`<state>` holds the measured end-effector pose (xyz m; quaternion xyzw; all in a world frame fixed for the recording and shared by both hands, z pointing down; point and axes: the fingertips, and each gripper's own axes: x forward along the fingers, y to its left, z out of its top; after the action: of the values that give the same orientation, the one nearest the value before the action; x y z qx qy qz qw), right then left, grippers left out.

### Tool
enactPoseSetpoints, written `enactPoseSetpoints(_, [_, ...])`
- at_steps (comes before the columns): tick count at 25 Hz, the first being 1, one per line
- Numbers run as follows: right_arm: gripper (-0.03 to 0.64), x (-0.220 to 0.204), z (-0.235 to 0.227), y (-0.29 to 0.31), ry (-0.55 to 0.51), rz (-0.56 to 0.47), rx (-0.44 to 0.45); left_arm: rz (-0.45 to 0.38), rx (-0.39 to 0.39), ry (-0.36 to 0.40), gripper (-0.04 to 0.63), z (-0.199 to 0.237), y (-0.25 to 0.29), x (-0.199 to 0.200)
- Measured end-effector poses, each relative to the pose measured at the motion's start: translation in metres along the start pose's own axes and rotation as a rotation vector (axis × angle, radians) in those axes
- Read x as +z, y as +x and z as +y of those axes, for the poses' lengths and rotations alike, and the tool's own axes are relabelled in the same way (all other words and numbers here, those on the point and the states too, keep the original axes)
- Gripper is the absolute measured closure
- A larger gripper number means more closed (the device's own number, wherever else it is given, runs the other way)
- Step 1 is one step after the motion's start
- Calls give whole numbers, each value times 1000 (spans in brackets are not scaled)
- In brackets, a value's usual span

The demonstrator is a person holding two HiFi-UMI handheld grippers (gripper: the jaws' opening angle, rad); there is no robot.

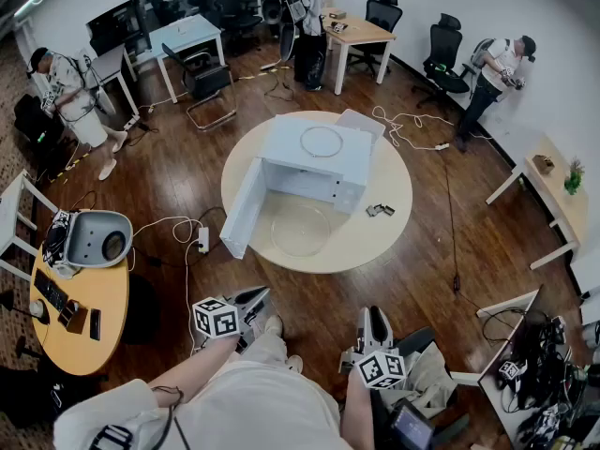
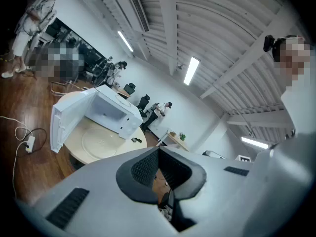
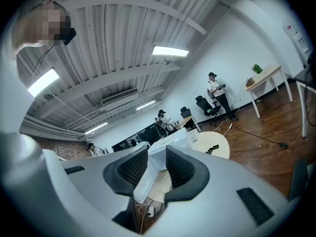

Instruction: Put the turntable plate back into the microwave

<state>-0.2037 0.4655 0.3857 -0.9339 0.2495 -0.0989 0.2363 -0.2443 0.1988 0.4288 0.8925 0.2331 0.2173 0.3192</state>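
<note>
The clear glass turntable plate (image 1: 300, 230) lies flat on the round table (image 1: 384, 181), just in front of the white microwave (image 1: 314, 162). The microwave's door (image 1: 242, 209) hangs open to the left. A ring (image 1: 322, 142) rests on top of the microwave. Both grippers are low in the head view, close to my body and well short of the table. My left gripper (image 1: 257, 296) is shut with nothing in it (image 2: 157, 164); its view shows the plate (image 2: 101, 141) far ahead. My right gripper (image 1: 375, 319) is open and empty (image 3: 157, 168), with the microwave (image 3: 170, 149) beyond its jaws.
A small black object (image 1: 380, 210) lies on the table right of the plate. A power strip (image 1: 202, 240) and cables cross the wooden floor left of the table. A yellow side table (image 1: 89, 298) with a grey device stands at my left. Several people stand at the room's edges.
</note>
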Motion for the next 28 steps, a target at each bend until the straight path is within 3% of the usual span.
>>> enactPoseSetpoints(15, [502, 4, 26, 103, -50, 19, -18, 32, -35, 26, 586, 70, 52, 75])
enactPoseSetpoints(23, [502, 8, 22, 146, -84, 17, -32, 10, -104, 35, 586, 99, 72, 112])
enactPoseSetpoints(28, [502, 6, 17, 168, -78, 11, -52, 38, -173, 70, 583, 100, 86, 127])
